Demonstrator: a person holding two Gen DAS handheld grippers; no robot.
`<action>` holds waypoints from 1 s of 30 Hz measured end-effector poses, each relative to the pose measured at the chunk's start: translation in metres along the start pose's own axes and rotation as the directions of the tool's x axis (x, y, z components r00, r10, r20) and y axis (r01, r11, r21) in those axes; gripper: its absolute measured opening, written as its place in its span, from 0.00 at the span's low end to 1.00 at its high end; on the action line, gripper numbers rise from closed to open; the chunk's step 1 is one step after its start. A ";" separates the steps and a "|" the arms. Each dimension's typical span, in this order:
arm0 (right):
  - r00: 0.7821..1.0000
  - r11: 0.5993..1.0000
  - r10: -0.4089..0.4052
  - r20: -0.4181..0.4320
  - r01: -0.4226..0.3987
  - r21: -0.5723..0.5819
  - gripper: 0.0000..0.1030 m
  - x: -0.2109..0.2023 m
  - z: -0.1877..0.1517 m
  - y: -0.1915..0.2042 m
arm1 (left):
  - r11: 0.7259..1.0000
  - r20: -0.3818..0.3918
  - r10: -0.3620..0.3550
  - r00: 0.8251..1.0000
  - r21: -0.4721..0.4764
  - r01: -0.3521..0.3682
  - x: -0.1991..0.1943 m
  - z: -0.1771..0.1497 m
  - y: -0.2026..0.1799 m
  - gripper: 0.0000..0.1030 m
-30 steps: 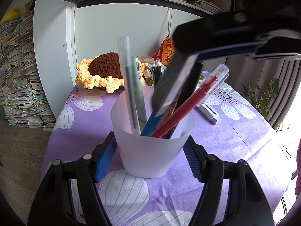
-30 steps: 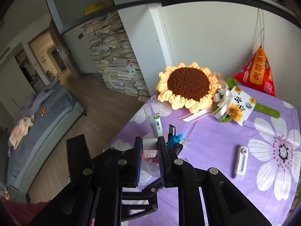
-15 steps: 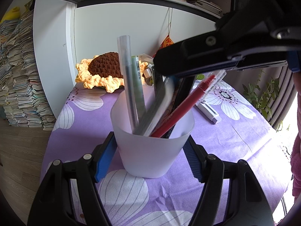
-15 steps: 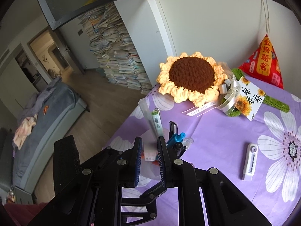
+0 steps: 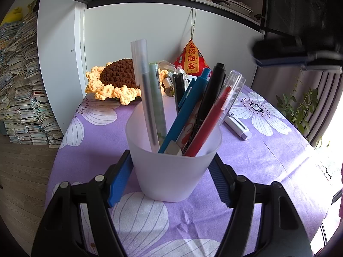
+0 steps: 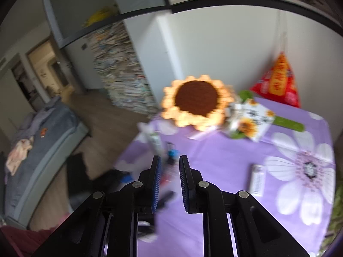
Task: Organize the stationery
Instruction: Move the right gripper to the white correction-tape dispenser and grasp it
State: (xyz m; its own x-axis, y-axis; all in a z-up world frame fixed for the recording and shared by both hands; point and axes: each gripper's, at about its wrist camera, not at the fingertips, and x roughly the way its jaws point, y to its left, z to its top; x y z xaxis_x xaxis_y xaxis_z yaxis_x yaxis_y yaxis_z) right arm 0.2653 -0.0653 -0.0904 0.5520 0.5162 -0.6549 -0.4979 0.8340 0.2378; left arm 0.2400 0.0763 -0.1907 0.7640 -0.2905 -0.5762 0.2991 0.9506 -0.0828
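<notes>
Frosted cup point(image 5: 171, 160) — clamped between your left gripper point(image 5: 169, 177) pads; pens and markers already stand inside it. Right gripper point(image 6: 169, 180) — slightly parted, empty, above the cup. Outstanding: white correction tape point(image 5: 238, 126), right of the cup.

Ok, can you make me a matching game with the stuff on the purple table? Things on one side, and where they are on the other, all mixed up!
Things:
1. red pen
2. white correction tape
3. crochet sunflower
4. frosted cup

Places:
A. between the jaws of the left gripper
B. lying flat on the tablecloth, right of the cup
C. standing inside the cup
D. at the back of the table, by the white wall

Pairs: 1-C, 2-B, 3-D, 4-A
</notes>
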 end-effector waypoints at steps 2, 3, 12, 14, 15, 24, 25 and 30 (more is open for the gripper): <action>0.998 0.997 -0.066 -0.011 0.066 0.027 0.17 -0.005 -0.006 -0.021 | 1.000 0.000 0.000 1.000 0.000 0.000 0.000 0.000 0.000 0.68; 0.995 0.995 -0.094 -0.026 0.095 0.041 0.21 -0.004 -0.009 -0.030 | 1.000 0.000 0.000 1.000 0.000 0.000 0.000 0.000 0.000 0.68; 0.933 0.933 -0.277 -0.230 0.318 0.166 0.32 0.042 -0.050 -0.110 | 1.000 0.001 0.000 1.000 0.001 0.000 0.000 0.000 0.000 0.68; 0.930 0.931 -0.275 -0.242 0.321 0.174 0.33 0.050 -0.050 -0.114 | 1.000 0.001 0.000 1.000 0.001 0.000 0.000 0.000 0.000 0.68; 0.931 0.931 -0.271 -0.246 0.318 0.177 0.33 0.053 -0.050 -0.115 | 1.000 0.000 0.000 1.000 0.001 0.000 0.000 0.000 0.000 0.68; 0.907 0.924 -0.330 -0.261 0.367 0.110 0.33 0.089 -0.047 -0.110 | 1.000 -0.003 0.000 1.000 -0.001 0.000 0.000 0.000 0.001 0.68; 0.903 0.921 -0.341 -0.260 0.376 0.099 0.33 0.092 -0.047 -0.110 | 1.000 -0.003 0.000 1.000 0.000 0.000 0.000 0.000 0.001 0.68; 0.898 0.911 -0.352 -0.263 0.393 0.122 0.25 0.094 -0.046 -0.115 | 1.000 -0.008 -0.001 1.000 -0.004 0.001 0.001 0.000 0.001 0.68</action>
State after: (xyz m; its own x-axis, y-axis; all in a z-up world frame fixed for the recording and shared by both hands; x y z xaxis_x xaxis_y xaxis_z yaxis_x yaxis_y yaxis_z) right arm 0.3438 -0.1216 -0.2123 0.4956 0.1185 -0.8604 -0.1549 0.9868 0.0467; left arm 0.2412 0.0773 -0.1917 0.7590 -0.2908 -0.5825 0.2979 0.9507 -0.0865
